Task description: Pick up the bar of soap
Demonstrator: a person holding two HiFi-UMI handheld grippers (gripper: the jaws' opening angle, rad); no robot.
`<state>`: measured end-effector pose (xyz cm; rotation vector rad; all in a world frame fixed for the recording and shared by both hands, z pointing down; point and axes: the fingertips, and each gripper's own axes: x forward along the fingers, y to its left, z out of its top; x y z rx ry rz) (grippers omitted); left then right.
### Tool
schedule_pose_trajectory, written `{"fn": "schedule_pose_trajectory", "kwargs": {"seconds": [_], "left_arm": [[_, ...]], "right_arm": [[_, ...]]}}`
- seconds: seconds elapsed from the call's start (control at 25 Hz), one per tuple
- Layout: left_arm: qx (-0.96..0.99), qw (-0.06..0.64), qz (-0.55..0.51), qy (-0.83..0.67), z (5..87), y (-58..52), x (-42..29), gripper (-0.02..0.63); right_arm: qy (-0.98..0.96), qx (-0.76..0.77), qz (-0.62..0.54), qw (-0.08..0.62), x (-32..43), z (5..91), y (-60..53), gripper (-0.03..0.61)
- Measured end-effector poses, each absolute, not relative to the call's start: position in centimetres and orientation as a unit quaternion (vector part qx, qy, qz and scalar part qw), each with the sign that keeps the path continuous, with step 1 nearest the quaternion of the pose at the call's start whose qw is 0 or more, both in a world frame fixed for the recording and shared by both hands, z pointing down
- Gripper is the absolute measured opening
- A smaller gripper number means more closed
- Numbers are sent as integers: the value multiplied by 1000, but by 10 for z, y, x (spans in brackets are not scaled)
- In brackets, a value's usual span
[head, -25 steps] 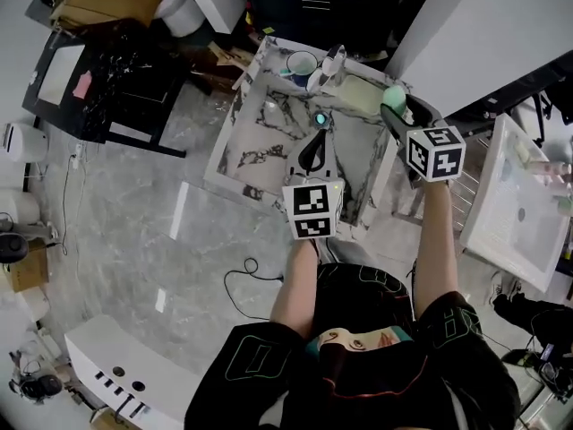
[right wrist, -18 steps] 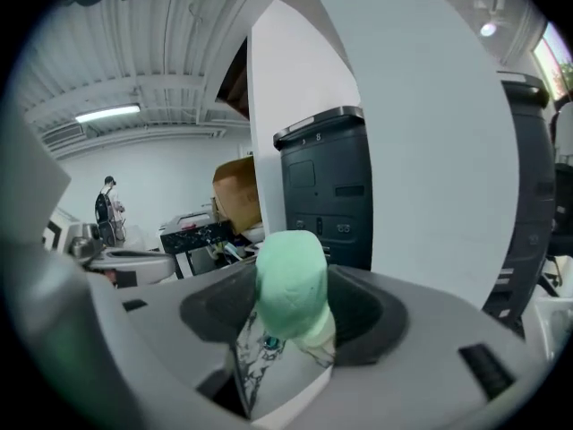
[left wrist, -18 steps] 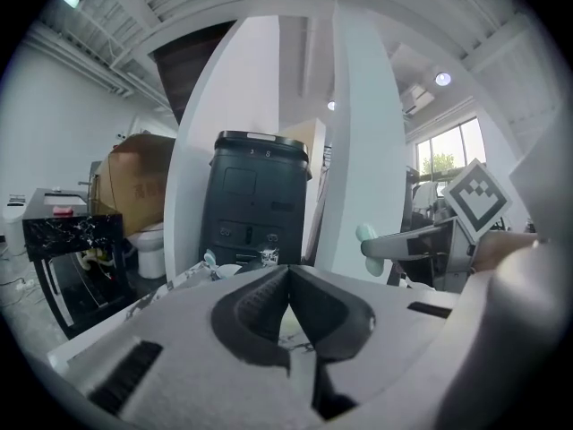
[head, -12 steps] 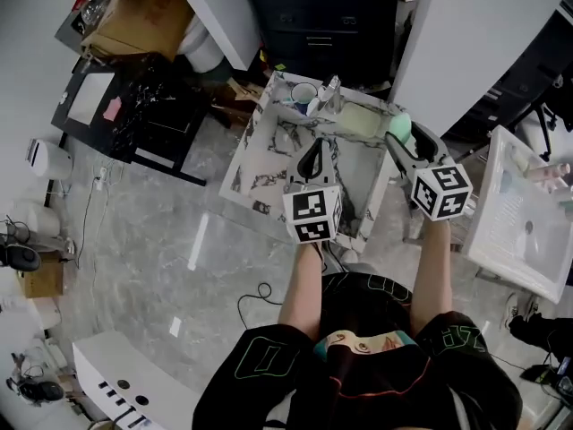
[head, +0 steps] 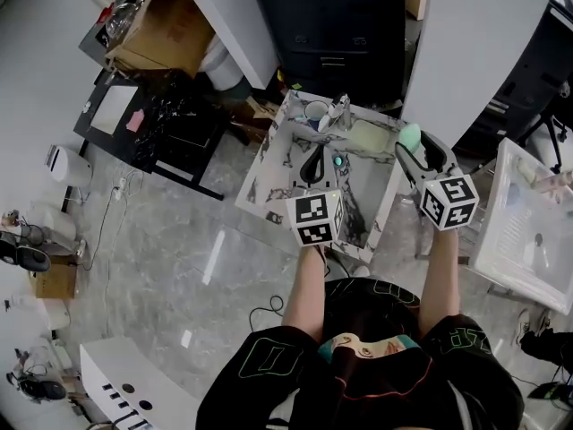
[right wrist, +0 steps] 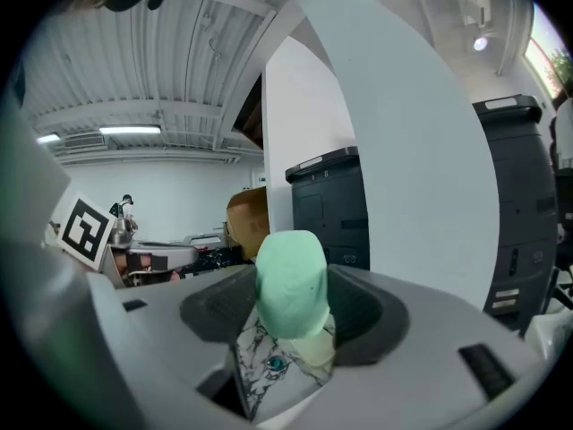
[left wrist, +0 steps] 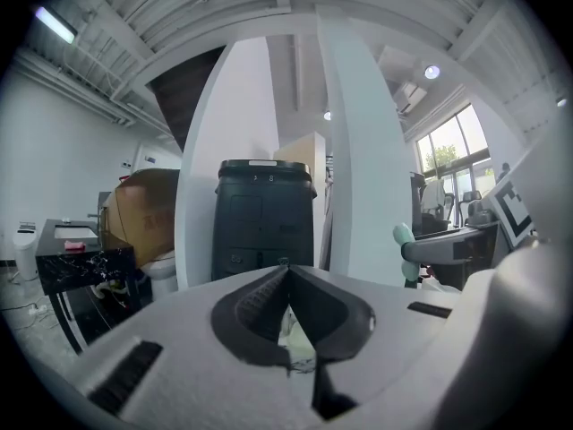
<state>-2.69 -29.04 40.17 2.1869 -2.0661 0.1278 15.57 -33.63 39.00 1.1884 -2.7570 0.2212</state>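
A mint-green bar of soap (head: 410, 135) is clamped in my right gripper (head: 412, 146), held in the air over the right rim of the marble sink (head: 269, 164). In the right gripper view the soap (right wrist: 291, 280) stands upright between the jaws and hides the tips. My left gripper (head: 312, 161) hovers over the middle of the basin, left of the soap. Its jaws meet at the tip with nothing between them (left wrist: 286, 271). Below the soap in the right gripper view, the sink's drain (right wrist: 275, 363) shows.
At the sink's back stand a cup (head: 315, 110), a faucet (head: 339, 109) and a pale green dish (head: 367, 135). A white basin (head: 528, 227) is at the right, a black table (head: 152, 119) at the left. A black cabinet (head: 345, 21) and white columns rise behind.
The head view has shifted, so the sink looks smaller and farther. The right gripper still holds the soap near the sink's right rim. The left gripper stays shut over the basin.
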Motion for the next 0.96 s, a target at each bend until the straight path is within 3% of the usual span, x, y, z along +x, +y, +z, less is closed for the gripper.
{"fn": "schedule_pose_trajectory", "kwargs": {"seconds": [0.96], "left_arm": [[730,49,46,-680,390,-293,-28,8]], "right_arm": [[-918,390,51,62,150,380,-336,256]]}}
